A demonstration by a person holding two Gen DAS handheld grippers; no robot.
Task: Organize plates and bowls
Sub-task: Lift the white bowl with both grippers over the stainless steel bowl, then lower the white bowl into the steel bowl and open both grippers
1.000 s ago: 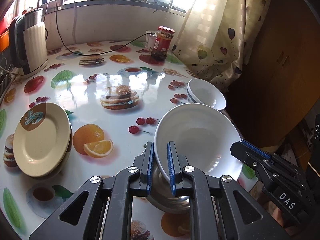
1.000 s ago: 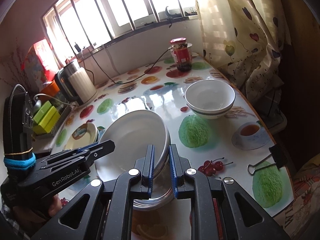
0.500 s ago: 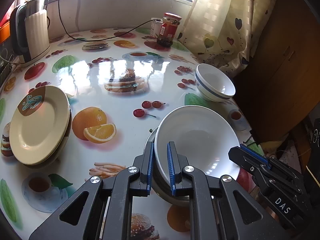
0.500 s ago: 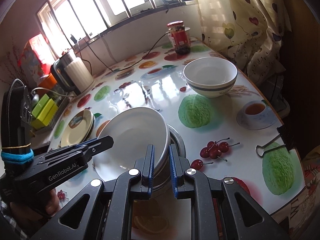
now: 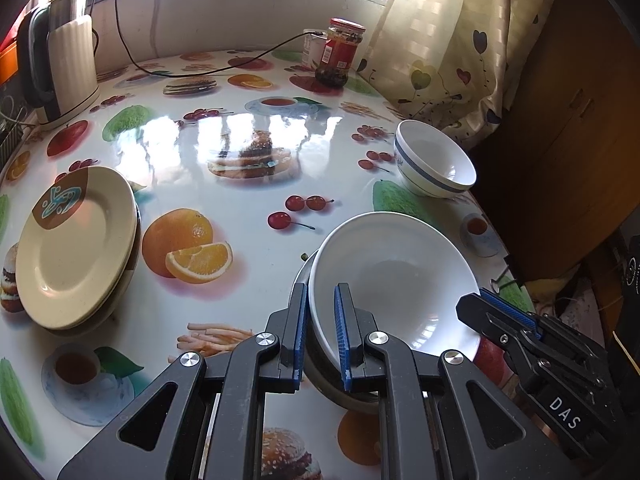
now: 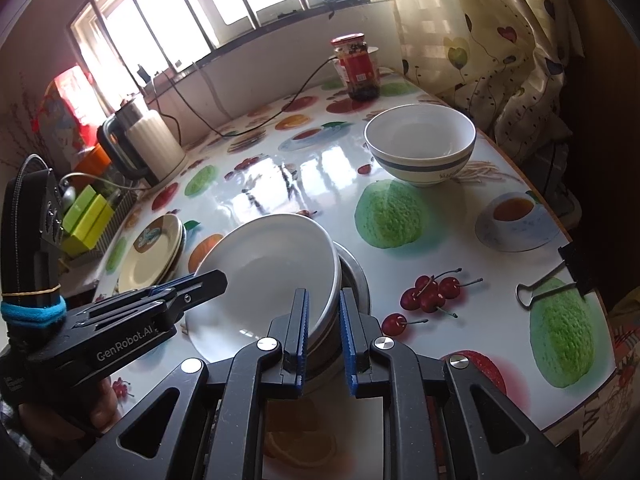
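Note:
A large white bowl [image 5: 392, 280] [image 6: 268, 264] sits nested in a metal bowl [image 5: 348, 396] [image 6: 354, 276] near the table's front edge. My left gripper [image 5: 320, 292] is shut on the white bowl's near rim. From the other side, my right gripper [image 6: 324, 296] is clamped over the rims of the white bowl and the metal one under it. Each gripper shows in the other's view: the right gripper [image 5: 492, 308], the left gripper [image 6: 208, 280]. A blue-banded bowl [image 5: 436, 164] [image 6: 420, 148] stands at the far right. A stack of cream plates [image 5: 76, 248] [image 6: 152, 248] lies at the left.
An electric kettle [image 5: 64, 56] with its cable stands at the back left, a red-lidded jar [image 5: 340, 52] at the back by the curtain. A binder clip [image 6: 552, 280] grips the cloth at the right table edge. Green boxes [image 6: 86, 216] sit in a rack beyond the plates.
Both grippers, still clamped on the white bowl, have come down a little with it and the metal bowl; the table looks nearer. The plates and the banded bowl have not moved.

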